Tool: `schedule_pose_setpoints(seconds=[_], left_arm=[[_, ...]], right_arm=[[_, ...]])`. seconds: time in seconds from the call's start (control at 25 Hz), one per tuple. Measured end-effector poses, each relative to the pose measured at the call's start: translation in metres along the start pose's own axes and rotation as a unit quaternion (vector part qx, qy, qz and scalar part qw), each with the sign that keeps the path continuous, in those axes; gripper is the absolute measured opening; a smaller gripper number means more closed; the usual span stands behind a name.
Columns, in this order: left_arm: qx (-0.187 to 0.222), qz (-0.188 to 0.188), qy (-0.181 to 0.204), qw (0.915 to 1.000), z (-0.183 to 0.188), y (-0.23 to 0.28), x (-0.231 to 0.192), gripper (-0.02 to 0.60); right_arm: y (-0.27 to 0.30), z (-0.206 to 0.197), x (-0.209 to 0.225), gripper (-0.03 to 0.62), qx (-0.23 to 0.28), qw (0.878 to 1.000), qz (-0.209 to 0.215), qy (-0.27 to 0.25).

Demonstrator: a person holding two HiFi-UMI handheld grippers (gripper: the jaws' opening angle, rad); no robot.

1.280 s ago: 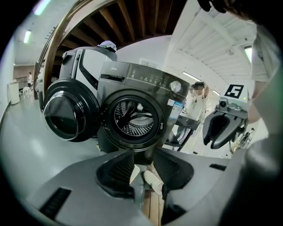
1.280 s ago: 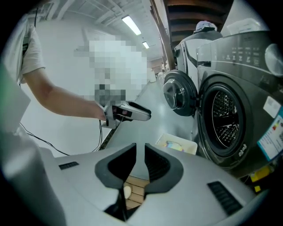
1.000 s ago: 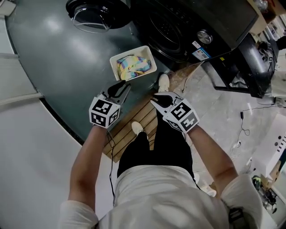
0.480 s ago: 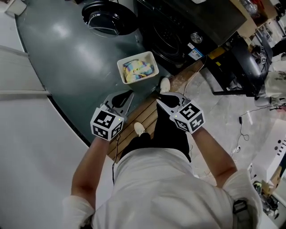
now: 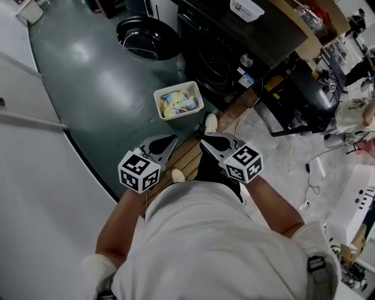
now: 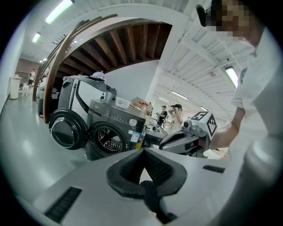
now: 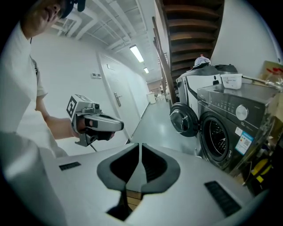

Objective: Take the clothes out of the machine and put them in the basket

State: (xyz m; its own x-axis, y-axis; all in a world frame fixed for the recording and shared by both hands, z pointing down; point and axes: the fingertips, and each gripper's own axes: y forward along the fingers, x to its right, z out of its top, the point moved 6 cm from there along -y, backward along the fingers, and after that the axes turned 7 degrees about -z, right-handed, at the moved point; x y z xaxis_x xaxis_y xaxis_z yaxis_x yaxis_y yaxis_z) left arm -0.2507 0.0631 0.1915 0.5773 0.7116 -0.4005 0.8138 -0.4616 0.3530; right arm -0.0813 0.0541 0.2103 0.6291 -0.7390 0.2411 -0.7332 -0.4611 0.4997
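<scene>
A white basket [image 5: 174, 88] holding colourful clothes [image 5: 177, 102] stands on the dark green floor in front of a dark front-loading washing machine [image 5: 220, 55]. The machine's round door [image 5: 146, 38] hangs open to the left. The drum opening [image 6: 109, 139] looks dark, and I cannot tell whether anything is inside. My left gripper [image 5: 170, 140] and right gripper [image 5: 205, 140] are held side by side in front of my chest, well above and short of the basket. Both point toward the machine. The left gripper [image 6: 143, 150] is shut and empty. The right gripper [image 7: 140, 145] is shut with nothing between its pads.
I stand on a wooden pallet [image 5: 187, 153] beside the basket. Cables [image 5: 310, 170] trail over the pale floor at the right. A white tub [image 5: 247, 9] sits on top of the machine. A white wall [image 5: 35, 193] runs along the left. People stand far behind the machine.
Both grippers have risen as I straightened up, and the basket and machine now lie farther below. The left jaws went from slightly apart to closed.
</scene>
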Motion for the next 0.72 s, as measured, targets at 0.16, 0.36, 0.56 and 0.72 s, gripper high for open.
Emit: schedule_pose_setpoints(seconds=[0.16,0.36,0.56,0.72], left_arm=[[0.004,-0.005,-0.011,0.9999,0.0,-0.009,0.01,-0.003],[0.0,0.001,-0.006,1.0,-0.004,-0.019,0.017,-0.005],[-0.001,0.004,-0.002,1.0,-0.005,-0.024,0.019,-0.005],[-0.002,0.002,0.003,1.0,-0.005,-0.027,0.02,-0.005]], right_arm=[[-0.012,0.006,-0.006,0.017,0.005,1.0,-0.002,-0.018],[-0.025,0.007,-0.009,0.011,0.009,0.999,-0.007,-0.033],[-0.032,0.007,-0.013,0.011,0.008,0.999,-0.012,-0.04],[-0.033,0.006,-0.017,0.011,0.012,0.999,-0.016,-0.04]])
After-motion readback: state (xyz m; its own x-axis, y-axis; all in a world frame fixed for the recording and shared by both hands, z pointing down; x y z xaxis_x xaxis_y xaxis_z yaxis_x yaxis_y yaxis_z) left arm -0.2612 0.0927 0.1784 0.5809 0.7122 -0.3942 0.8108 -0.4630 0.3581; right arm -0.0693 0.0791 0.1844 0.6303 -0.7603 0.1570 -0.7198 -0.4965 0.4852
